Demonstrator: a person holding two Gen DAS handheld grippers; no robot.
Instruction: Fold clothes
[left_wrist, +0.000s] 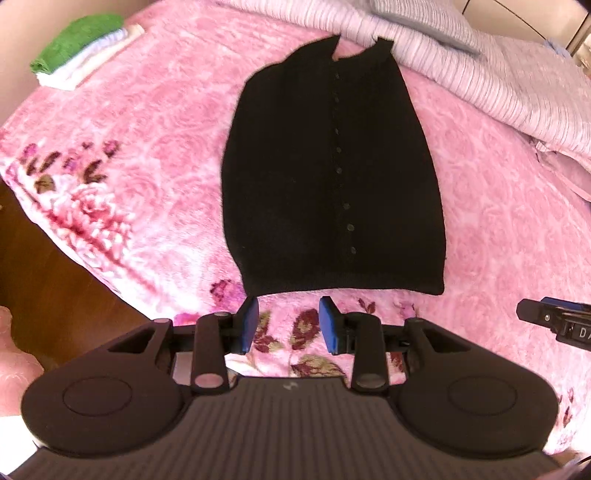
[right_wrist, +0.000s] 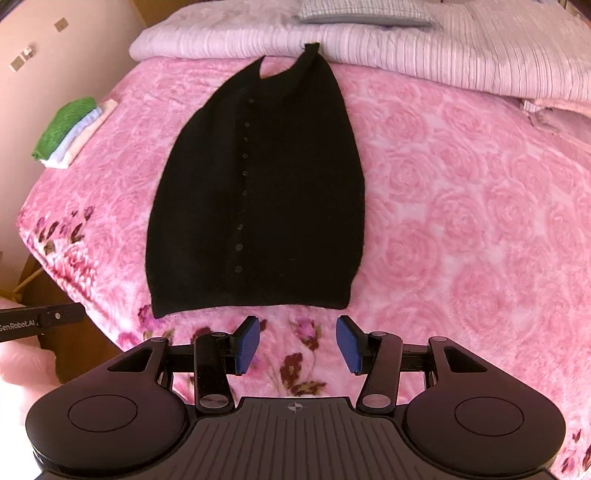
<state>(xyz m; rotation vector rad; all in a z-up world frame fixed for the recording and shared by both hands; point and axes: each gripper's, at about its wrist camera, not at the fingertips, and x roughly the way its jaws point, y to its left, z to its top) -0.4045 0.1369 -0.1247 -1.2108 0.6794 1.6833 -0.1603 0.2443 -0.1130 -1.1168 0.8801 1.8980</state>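
The black cardigan (left_wrist: 332, 173) lies flat on the pink bed (left_wrist: 498, 240), sides already folded in; both tools, left tool (left_wrist: 290, 325) and right tool (right_wrist: 297, 343), hover spread and empty before its hem; I would pinch both hem corners evenly, then fold toward the collar.

A home bedroom: a bed under a pink rose-patterned blanket (right_wrist: 461, 206), a striped quilt (right_wrist: 424, 55) bunched at its head.

I am seeing the cardigan (left_wrist: 332, 173) lying flat on the blanket (left_wrist: 147, 129), hem nearest me at six o'clock. Folded towels (left_wrist: 79, 50) are sitting at ten o'clock, bedding (left_wrist: 480, 74) lying bunched at one o'clock behind the collar.
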